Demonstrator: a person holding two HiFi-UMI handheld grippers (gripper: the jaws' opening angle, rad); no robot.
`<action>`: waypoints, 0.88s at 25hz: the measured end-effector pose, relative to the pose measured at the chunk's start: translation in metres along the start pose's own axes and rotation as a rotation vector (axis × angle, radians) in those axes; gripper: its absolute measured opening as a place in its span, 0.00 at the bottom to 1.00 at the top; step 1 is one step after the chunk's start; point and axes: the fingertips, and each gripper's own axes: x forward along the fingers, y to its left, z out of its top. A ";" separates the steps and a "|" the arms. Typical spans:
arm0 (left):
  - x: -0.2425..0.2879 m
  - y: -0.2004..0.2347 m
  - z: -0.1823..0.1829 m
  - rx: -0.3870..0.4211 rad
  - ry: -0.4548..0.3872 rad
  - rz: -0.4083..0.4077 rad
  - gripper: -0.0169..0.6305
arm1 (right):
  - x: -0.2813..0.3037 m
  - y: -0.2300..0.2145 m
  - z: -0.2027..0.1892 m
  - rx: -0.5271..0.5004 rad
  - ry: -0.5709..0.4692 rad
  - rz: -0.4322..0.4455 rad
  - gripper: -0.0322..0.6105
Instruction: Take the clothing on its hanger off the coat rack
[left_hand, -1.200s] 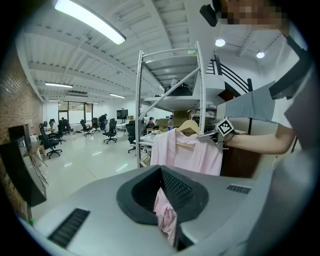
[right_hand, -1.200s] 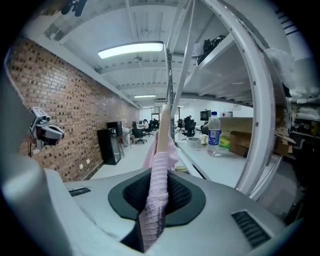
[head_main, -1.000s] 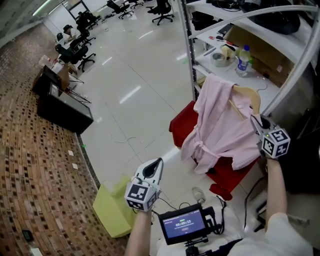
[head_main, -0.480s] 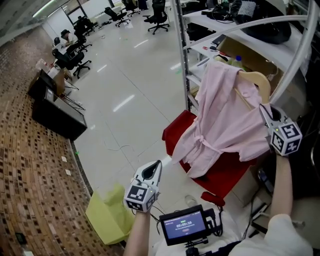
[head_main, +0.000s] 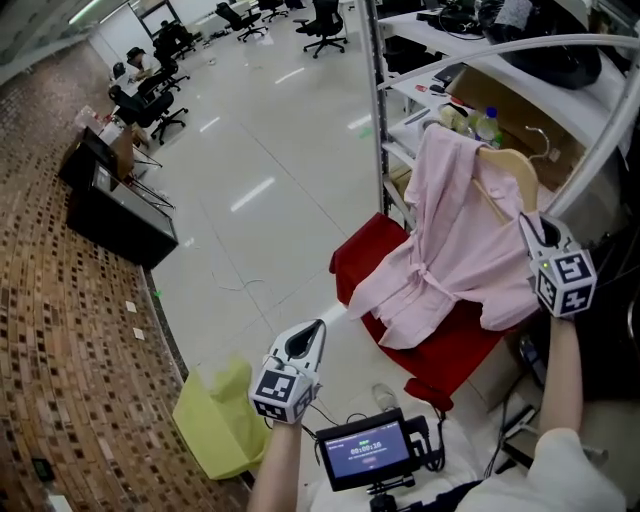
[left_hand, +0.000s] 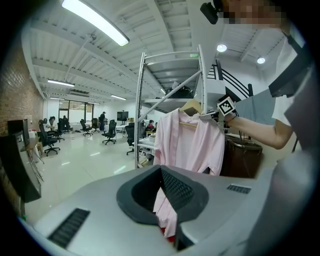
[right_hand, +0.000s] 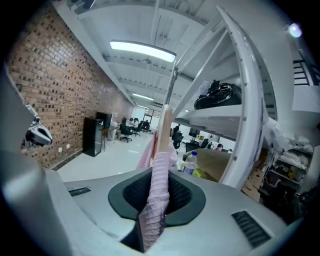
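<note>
A pink shirt (head_main: 450, 250) is hung on a wooden hanger (head_main: 512, 168). The hanger is held just under the bent bar of the white rack (head_main: 590, 150), to the right of the rack's post. The hanger's hook is seen below that bar. Whether the bar is touched by it cannot be told.

The right gripper (head_main: 528, 228) is clamped on the shirt at the hanger's right end. In the right gripper view, pink cloth is squeezed between the two jaws, and the hanger's wood is seen just above it.

A red thing (head_main: 455, 350) is seen below the shirt, near the rack's foot. A bottle (head_main: 487, 125) is stood on the rack's shelf, behind the shirt.

The left gripper (head_main: 303, 345) is held low over the floor, well apart from the shirt. Its jaws are parted a little and nothing is held between them. The shirt is only seen far off through the gap. A yellow bag (head_main: 215, 420) is laid on the floor to its left.
</note>
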 end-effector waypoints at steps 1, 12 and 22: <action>0.001 0.003 -0.002 -0.001 0.006 0.006 0.04 | 0.009 0.007 -0.010 -0.001 0.010 0.015 0.12; 0.012 0.033 -0.013 -0.007 0.035 0.036 0.04 | 0.069 0.097 -0.078 0.021 0.057 0.206 0.12; 0.001 0.045 -0.029 -0.015 0.057 0.053 0.04 | 0.087 0.151 -0.127 0.115 0.107 0.333 0.12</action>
